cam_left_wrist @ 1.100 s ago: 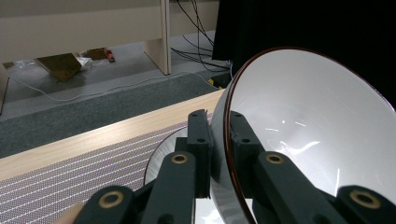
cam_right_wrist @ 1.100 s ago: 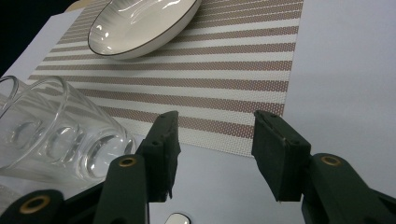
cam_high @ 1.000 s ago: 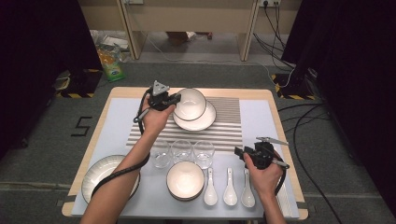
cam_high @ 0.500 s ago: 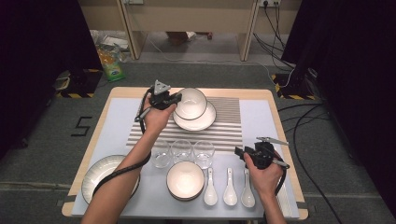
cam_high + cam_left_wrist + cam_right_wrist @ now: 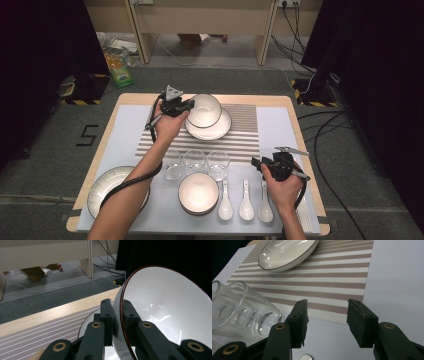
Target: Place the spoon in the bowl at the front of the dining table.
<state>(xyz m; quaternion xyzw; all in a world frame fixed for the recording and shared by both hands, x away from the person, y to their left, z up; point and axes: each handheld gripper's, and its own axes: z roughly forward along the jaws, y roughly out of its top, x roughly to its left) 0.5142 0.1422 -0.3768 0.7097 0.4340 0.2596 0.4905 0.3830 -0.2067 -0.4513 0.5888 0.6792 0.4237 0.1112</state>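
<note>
Across the tabletop (image 5: 280, 125) with its striped mat (image 5: 245, 140), we are pinching the rim of the white bowl (image 5: 204, 109) in the left gripper (image 5: 184, 106) jaws, tilted over the plate (image 5: 220, 131). We are holding the right gripper (image 5: 256, 163) with jaws spread and empty, near the glasses (image 5: 195, 161) and spoons (image 5: 245, 200).

my jaws: both black ones rise from the bottom edge, standing wide apart with nothing between them, just bare surface showing through the gap

my right gripper (image 5: 325, 322): hanging low over the pale blue table cover (image 5: 397, 277), pretty much level with it

striped placemat (image 5: 332, 280): brown and white bands, its near edge sits just past my jaw tips

plate (image 5: 287, 253): white with a dark rim, sitting on the mat at top left

glasses (image 5: 239, 310): clear ones lined up at left, the nearest just beside my left jaw

spoon (image 5: 305, 357): tiny bit of white peeking at the bottom edge, can't make out more
</note>
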